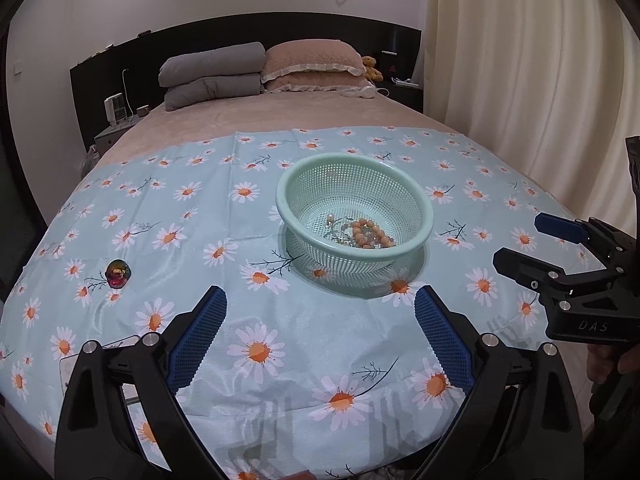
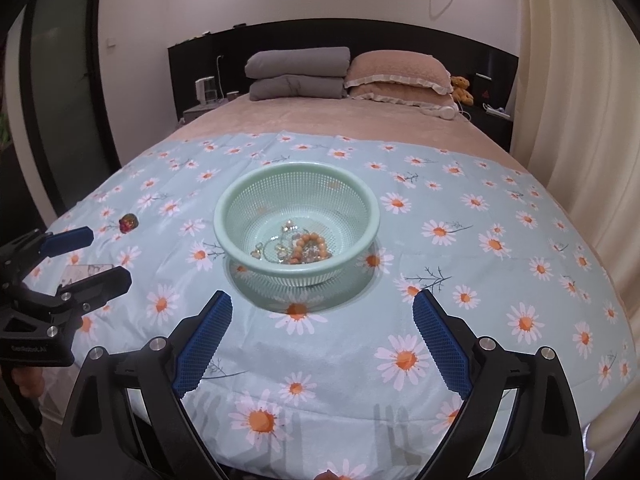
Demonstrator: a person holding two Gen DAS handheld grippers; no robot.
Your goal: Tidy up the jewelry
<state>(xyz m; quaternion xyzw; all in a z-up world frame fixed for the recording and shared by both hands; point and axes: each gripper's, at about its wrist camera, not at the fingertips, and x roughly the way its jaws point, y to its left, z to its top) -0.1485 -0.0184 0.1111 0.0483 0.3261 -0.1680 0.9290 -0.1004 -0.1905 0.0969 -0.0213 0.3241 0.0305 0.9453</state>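
Risks first: one loose piece, an iridescent bead-like charm (image 1: 118, 273), sat on the daisy cloth (image 1: 256, 360) at left centre of the left wrist view, well apart from the green mesh basket (image 1: 416, 204) at frame centre. It was small, rounded and on slick fabric over a soft bed, so a pinch could have squirted it sideways or pressed it into the cloth; the fingers could also have snagged a fold and dragged the cloth and basket with it.

The basket held the rest: a string of orange beads (image 1: 372, 232) plus tangled chain bits low in the bowl. It looked light, so a bump on the rim would likely have tipped it and spilled everything.

Left tool (image 1: 320, 312) was spread wide, holding nothing, low centre of its own view. Right tool (image 2: 322, 312) was equally wide and empty, aimed at the basket. They were close enough to clash if both had gone for the charm.

Hard to read: a pale flat item (image 2: 86, 270) beside the left tool was partly hidden by its finger, and I couldn't identify it. Chain pieces were too small to count. The near cloth edge was cut off behind the tool bodies.
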